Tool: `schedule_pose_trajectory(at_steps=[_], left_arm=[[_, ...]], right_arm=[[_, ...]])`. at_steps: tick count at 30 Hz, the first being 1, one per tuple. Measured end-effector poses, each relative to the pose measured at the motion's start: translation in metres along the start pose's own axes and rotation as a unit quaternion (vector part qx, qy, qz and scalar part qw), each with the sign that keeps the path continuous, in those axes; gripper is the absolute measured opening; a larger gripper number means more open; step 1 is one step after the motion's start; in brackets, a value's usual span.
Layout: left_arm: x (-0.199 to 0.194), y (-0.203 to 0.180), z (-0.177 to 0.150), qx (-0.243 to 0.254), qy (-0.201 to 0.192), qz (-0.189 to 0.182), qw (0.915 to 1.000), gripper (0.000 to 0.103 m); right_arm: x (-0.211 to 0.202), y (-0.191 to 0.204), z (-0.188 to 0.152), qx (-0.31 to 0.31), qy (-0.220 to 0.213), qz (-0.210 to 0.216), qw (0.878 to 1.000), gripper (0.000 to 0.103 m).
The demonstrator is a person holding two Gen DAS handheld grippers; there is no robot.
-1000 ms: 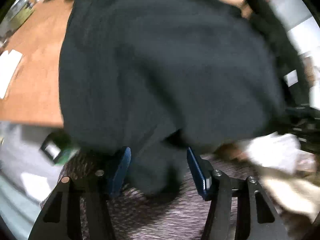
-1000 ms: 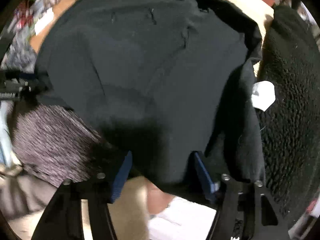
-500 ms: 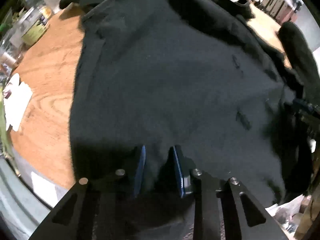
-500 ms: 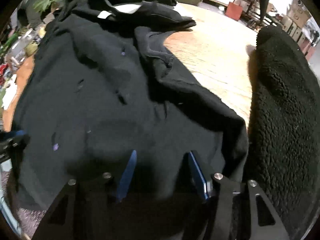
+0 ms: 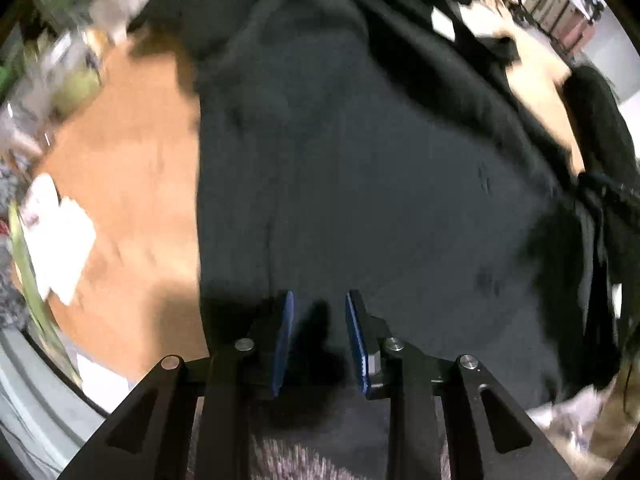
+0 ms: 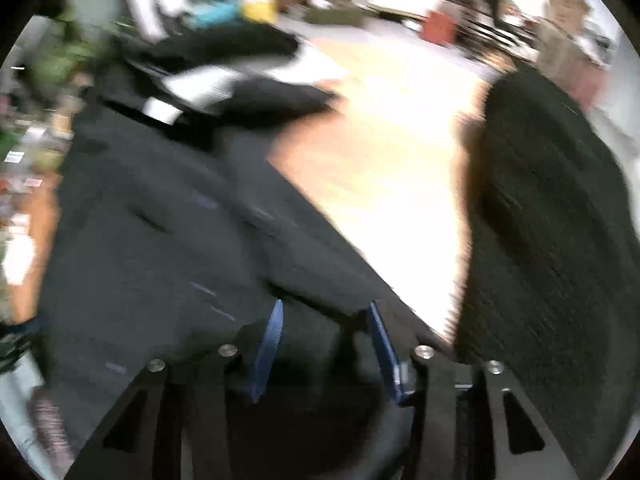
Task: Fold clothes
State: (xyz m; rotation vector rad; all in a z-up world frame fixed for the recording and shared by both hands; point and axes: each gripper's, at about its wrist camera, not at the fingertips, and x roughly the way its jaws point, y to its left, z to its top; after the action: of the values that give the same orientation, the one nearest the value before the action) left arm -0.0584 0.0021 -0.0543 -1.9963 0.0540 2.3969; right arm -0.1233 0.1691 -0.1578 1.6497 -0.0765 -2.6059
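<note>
Hem of the dark garment (image 5: 360,184) now carried forward over the desk (image 5: 132,184), left gripper (image 5: 318,340) and right gripper (image 6: 324,344) fingers, just narrowed, clenched on it; first fold begun, remainder pending.

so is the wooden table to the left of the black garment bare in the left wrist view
No: white papers lie on the wooden table to the left of the black garment.

White papers (image 5: 60,240) lie near the desk's (image 5: 132,168) left edge; a black fleece (image 6: 560,240) is heaped along its right edge, and blurred clutter stands beyond.
</note>
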Motion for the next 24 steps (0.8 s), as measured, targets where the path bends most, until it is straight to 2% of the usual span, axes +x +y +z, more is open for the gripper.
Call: schedule_pose_trajectory(at_steps=[3,5,6,8,12,14,17,18,21,24], left_arm=[[0.009,-0.013,0.041,-0.006,0.0,0.008,1.0,0.029],[0.017,-0.021,0.06,0.005,0.009,0.009,0.9999,0.029],[0.022,-0.024,0.069,0.011,0.014,0.013,0.9998,0.029],[0.034,-0.026,0.088,0.013,0.025,0.025,0.9993,0.029],[0.06,-0.011,0.125,-0.009,0.043,0.042,0.9981,0.03],[0.063,-0.004,0.137,-0.019,0.039,0.03,0.9986,0.029],[0.065,0.007,0.156,-0.032,0.037,0.018,0.9987,0.03],[0.065,0.009,0.162,-0.034,0.037,0.012,0.9987,0.03],[0.064,0.011,0.174,-0.026,0.035,0.008,0.999,0.03],[0.062,0.014,0.184,-0.022,0.029,0.005,0.9993,0.03]], right_arm=[[0.021,0.014,0.02,-0.006,-0.02,-0.009,1.0,0.028],[0.039,0.014,0.026,0.019,-0.01,0.003,1.0,0.018],[0.048,0.016,0.029,0.031,-0.003,0.017,0.999,0.018],[0.058,0.027,0.036,0.034,-0.006,0.008,0.999,0.014],[0.063,0.016,0.05,0.02,-0.013,-0.058,0.998,0.015],[0.067,-0.005,0.06,0.032,-0.015,-0.076,0.997,0.015],[0.076,-0.028,0.079,0.034,-0.021,-0.153,0.987,0.02],[0.079,-0.035,0.086,0.034,-0.024,-0.165,0.985,0.02],[0.095,-0.04,0.113,0.027,-0.016,-0.173,0.984,0.021],[0.111,-0.044,0.142,0.034,-0.011,-0.16,0.986,0.021]])
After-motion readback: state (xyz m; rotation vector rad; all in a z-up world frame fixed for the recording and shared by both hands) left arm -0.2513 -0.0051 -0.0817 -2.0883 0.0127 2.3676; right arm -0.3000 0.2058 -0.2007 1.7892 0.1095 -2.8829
